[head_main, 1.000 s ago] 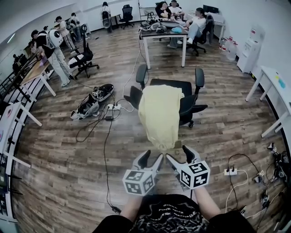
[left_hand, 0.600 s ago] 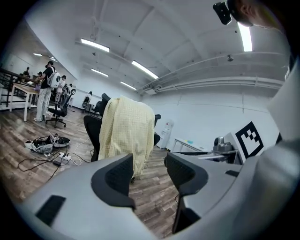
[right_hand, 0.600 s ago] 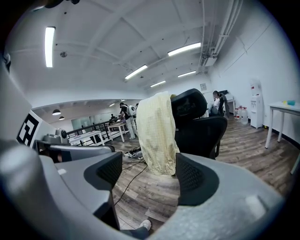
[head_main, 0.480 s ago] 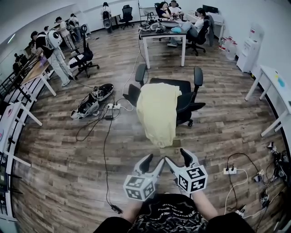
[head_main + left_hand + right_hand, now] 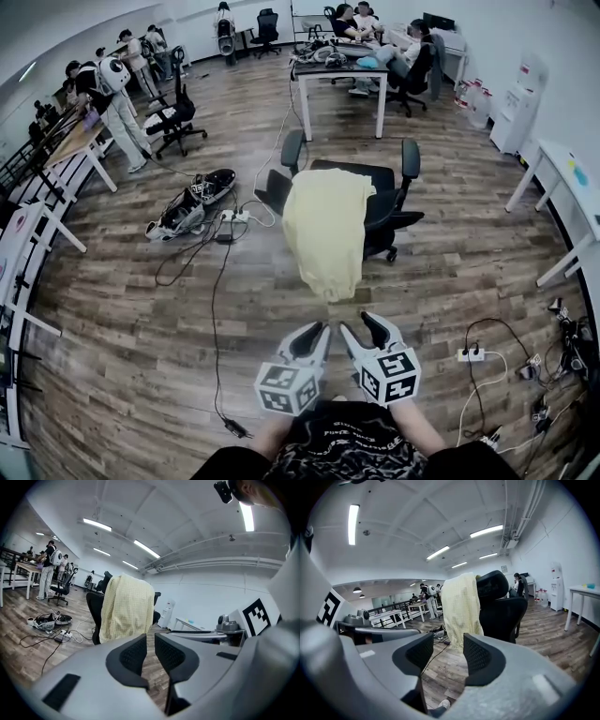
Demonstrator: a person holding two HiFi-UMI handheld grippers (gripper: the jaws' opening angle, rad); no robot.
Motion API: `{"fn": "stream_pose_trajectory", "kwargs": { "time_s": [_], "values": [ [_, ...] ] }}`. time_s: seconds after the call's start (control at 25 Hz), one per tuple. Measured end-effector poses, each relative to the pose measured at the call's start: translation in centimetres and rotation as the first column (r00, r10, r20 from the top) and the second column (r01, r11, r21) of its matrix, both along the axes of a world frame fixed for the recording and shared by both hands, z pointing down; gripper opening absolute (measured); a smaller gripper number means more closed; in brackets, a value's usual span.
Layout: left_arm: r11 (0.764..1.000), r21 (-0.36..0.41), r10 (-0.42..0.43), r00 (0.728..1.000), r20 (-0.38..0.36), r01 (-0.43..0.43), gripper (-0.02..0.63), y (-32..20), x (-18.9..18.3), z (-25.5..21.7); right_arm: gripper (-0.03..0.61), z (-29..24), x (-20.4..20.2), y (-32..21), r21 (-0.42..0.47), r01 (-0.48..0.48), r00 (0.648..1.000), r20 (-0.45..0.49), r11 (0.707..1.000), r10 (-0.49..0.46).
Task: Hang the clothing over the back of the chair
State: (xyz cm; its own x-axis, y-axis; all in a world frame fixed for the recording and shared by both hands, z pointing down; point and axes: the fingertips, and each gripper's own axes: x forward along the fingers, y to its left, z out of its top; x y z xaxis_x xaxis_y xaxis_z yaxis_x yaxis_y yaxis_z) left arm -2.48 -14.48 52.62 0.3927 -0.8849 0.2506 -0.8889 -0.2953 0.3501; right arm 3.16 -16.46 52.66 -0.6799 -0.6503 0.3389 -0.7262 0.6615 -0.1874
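Note:
A pale yellow garment (image 5: 328,230) hangs draped over the back of a black office chair (image 5: 386,202), its hem well down the backrest. Both grippers are low in the head view, apart from the garment and touching nothing. My left gripper (image 5: 314,330) has just been closing; its jaws stand with only a narrow slit between them and nothing in it. My right gripper (image 5: 359,324) has also been closing and stands about half open, empty. The left gripper view shows the garment (image 5: 126,606) on the chair (image 5: 95,611) beyond the jaws (image 5: 150,639). In the right gripper view, garment (image 5: 459,602) and chair (image 5: 501,606) lie ahead of the gripper (image 5: 447,641).
Cables and a power strip (image 5: 228,221) trail over the wood floor left of the chair, beside a dark bag (image 5: 192,208). Another power strip (image 5: 472,354) lies at the right. A white table (image 5: 337,75) with seated people stands behind. Desks line both sides.
Both grippers have drawn back from the garment's hem toward me, and their jaws have narrowed, the left more than the right. The garment stays on the chair.

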Motion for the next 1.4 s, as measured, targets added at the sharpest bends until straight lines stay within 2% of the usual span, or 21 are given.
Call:
{"fn": "stream_pose_trajectory", "kwargs": {
  "time_s": [0.28, 0.64, 0.88, 1.2, 1.4],
  "values": [
    [1.000, 0.007, 0.030, 0.998, -0.062, -0.029, 0.026, 0.6, 0.2, -0.1, 0.120, 0.6, 0.1, 0.6, -0.006, -0.009, 1.000, -0.013, 1.000, 0.009],
    [0.999, -0.008, 0.031, 0.999, -0.037, -0.031, 0.023, 1.0, 0.4, 0.8, 0.032, 1.3, 0.4, 1.3, -0.003, -0.017, 1.000, -0.024, 1.000, 0.017],
    [1.000, -0.022, 0.019, 1.000, -0.022, -0.020, 0.023, 1.1, 0.0, 1.0, 0.005, 1.4, 0.3, 1.5, -0.006, -0.013, 0.999, -0.041, 1.000, 0.013],
    [1.000, -0.021, -0.005, 1.000, -0.013, 0.005, 0.023, 1.3, -0.2, 1.0, 0.005, 1.4, 0.2, 2.2, 0.013, -0.005, 0.999, -0.041, 1.000, 0.006],
    [1.000, -0.012, -0.015, 1.000, -0.006, 0.015, 0.023, 1.4, -0.2, 0.8, 0.005, 1.4, 0.4, 2.1, 0.059, -0.019, 0.993, -0.118, 0.998, 0.026]
  ]
}}
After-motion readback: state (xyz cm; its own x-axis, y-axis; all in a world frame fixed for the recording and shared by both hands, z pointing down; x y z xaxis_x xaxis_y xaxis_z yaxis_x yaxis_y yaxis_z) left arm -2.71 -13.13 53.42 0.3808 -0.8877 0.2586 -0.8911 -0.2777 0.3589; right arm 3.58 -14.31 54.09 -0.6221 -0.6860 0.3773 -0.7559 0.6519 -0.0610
